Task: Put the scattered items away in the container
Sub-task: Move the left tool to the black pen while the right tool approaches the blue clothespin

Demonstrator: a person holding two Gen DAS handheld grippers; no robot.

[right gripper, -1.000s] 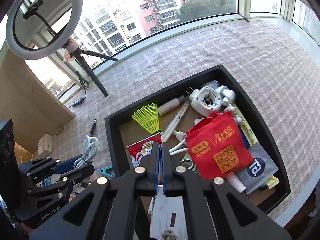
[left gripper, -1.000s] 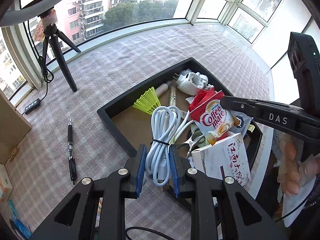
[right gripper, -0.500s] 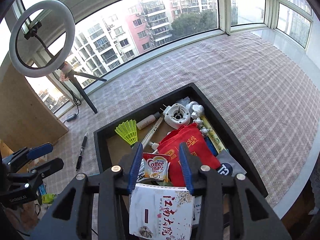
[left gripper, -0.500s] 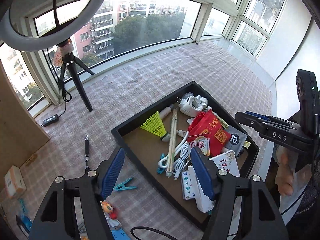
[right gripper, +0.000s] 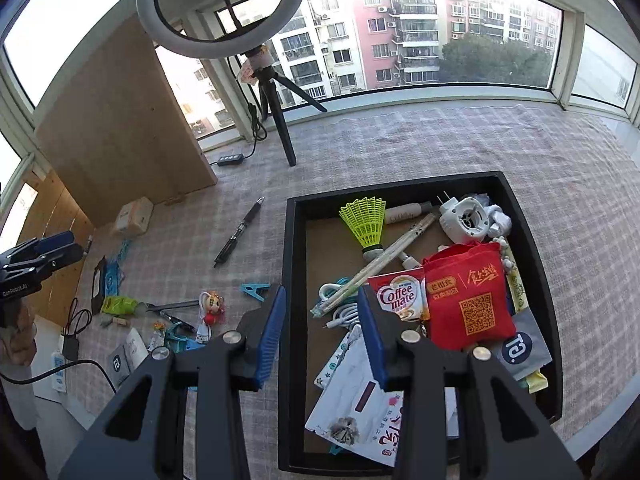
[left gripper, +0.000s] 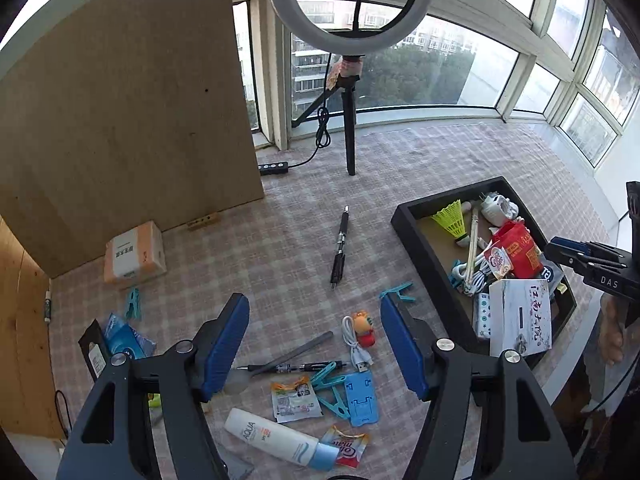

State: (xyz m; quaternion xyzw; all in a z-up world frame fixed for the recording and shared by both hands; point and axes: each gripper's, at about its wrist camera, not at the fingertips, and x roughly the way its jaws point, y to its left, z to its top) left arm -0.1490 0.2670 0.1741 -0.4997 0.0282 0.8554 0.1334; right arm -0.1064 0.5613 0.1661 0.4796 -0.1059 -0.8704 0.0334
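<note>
Your pink-checked cloth-covered tabletop (left gripper: 280, 240) carries the black rectangular tray (right gripper: 294, 248), a black pen (left gripper: 340, 246), teal plastic clips (left gripper: 334, 390), a white lotion tube (left gripper: 276, 438) and an orange tissue pack (left gripper: 134, 252).

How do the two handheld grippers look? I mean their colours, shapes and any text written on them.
Both are matte black, with angular, cut-out arms, silver pivot screws and ribbed blue pads. From its own camera the left gripper looks like this; the right gripper matches it. Seen sideways, the right one bears white "DAS" lettering, the left one "GenRobot.AI". A thin black cable trails near the left one.
</note>
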